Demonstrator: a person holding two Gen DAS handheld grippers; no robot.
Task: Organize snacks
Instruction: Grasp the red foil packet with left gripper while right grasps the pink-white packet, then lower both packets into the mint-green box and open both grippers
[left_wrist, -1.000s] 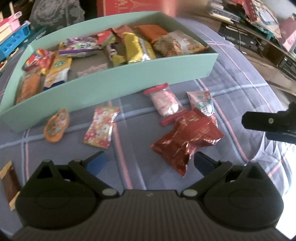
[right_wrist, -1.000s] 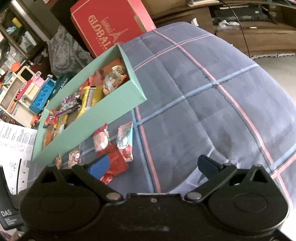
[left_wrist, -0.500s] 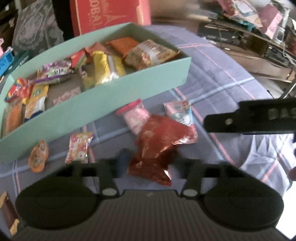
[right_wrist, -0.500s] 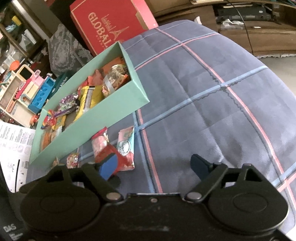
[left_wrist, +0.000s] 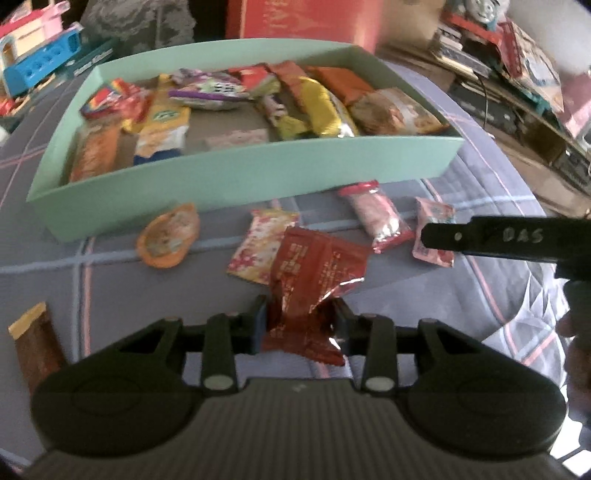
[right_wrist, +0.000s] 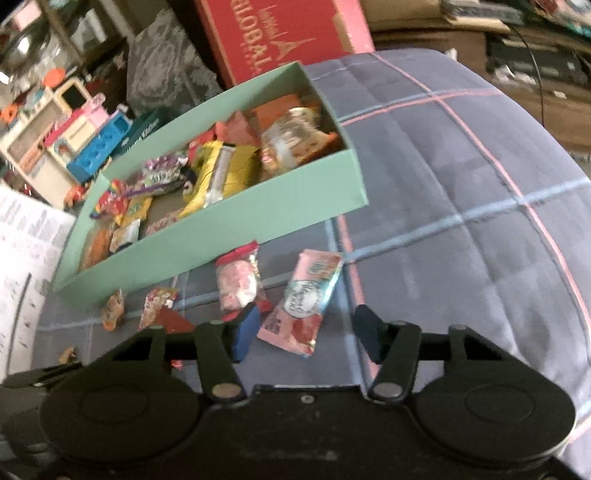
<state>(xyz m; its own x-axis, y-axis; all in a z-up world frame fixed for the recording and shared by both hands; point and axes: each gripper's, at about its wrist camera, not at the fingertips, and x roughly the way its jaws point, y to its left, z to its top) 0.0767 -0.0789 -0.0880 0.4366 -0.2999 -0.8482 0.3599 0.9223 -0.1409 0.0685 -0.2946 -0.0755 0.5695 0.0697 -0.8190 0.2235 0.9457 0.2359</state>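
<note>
Your left claw clamped on the crumpled red foil snack bag, your right claw closing around the pink snack packet, pads not yet touching, mint-green box beyond.

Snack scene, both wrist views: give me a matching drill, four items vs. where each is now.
Items:
1. red foil packet
2. gold wrapper
3. orange round pack
4. pink packet

Places:
A. inside the green box
B. on the cloth, between the closing jaws of the right gripper
C. clamped in the left gripper
D. on the cloth by the box's front wall, left side

Pairs: 1-C, 2-A, 3-D, 4-B
</note>
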